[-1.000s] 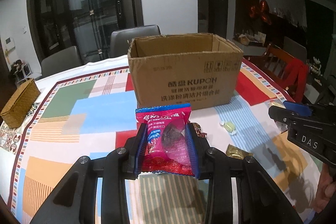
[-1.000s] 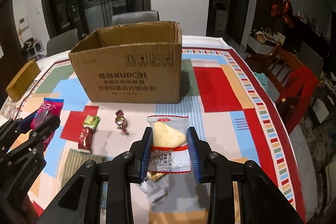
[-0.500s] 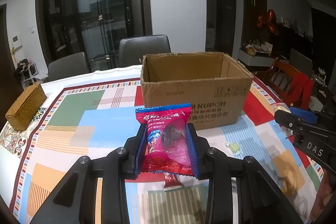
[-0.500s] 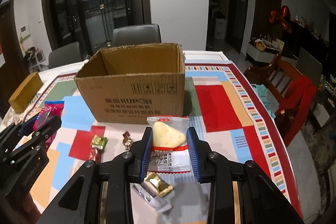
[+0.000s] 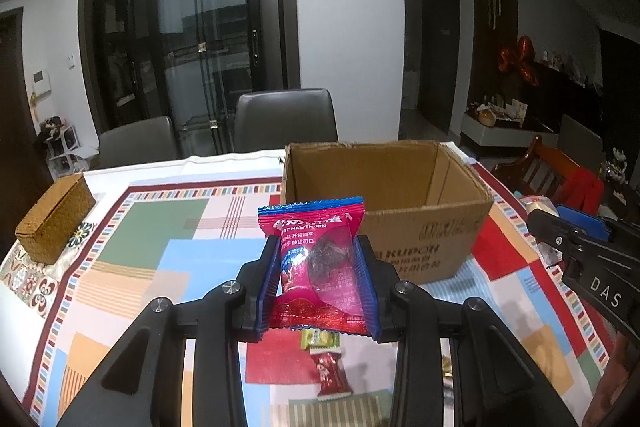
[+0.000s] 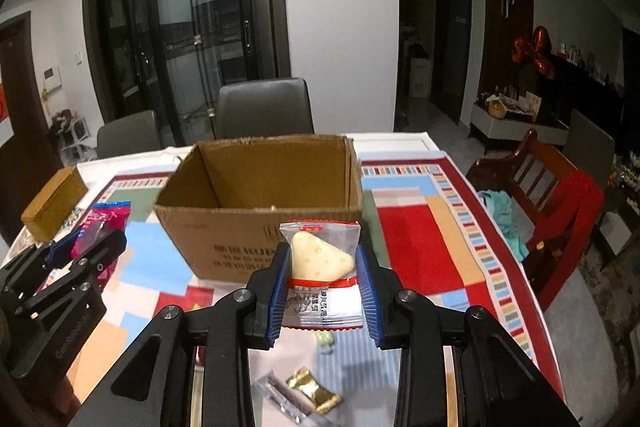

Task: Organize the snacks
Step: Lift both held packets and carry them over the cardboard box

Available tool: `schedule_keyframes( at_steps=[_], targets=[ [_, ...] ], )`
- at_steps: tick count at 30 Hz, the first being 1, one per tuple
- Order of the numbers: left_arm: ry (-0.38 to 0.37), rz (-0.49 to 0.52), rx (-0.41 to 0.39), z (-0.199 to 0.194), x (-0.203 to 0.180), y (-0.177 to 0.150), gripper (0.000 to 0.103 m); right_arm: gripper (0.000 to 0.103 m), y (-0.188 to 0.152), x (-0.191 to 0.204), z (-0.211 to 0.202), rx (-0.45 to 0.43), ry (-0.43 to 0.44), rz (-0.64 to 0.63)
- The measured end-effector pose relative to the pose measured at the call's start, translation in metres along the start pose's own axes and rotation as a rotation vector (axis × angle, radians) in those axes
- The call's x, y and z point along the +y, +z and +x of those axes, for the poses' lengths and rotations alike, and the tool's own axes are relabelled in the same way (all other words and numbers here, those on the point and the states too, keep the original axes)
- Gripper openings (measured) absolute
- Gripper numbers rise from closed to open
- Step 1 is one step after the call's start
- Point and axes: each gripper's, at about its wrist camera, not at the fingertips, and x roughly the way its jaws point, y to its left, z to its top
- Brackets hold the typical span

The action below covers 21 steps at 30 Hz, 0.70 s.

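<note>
My left gripper (image 5: 318, 281) is shut on a pink hawthorn snack packet (image 5: 316, 263), held above the table in front of an open cardboard box (image 5: 416, 227). My right gripper (image 6: 322, 281) is shut on a clear packet with a pale wedge-shaped cake (image 6: 320, 267), also raised before the same box (image 6: 240, 239). In the right wrist view the left gripper (image 6: 90, 247) shows at the left with its pink packet (image 6: 100, 223). In the left wrist view the right gripper (image 5: 568, 231) enters from the right. The box floor is mostly hidden.
Loose sweets lie on the patterned tablecloth (image 5: 160, 235) below the grippers: a red one (image 5: 330, 375), a green one (image 5: 318, 339), a gold one (image 6: 314, 391) and a clear wrapper (image 6: 280, 397). A woven box (image 5: 54, 225) sits at the far left. Chairs (image 5: 286, 119) ring the table.
Both grippers have risen with their packets, so the box's open top now shows from above. The sweets on the cloth have slid lower in both views.
</note>
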Motion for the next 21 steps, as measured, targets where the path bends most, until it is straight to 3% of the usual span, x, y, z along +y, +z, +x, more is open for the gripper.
schedule_keyframes(
  at_steps=[13, 21],
  targets=[
    [0.009, 0.000, -0.043, 0.016, 0.001, 0.034, 0.036, 0.034, 0.037, 0.002, 0.013, -0.063, -0.010, 0.005],
    [0.004, -0.008, -0.029, 0.036, 0.006, 0.052, 0.036, 0.034, 0.051, 0.008, 0.029, -0.068, -0.008, 0.006]
  ],
)
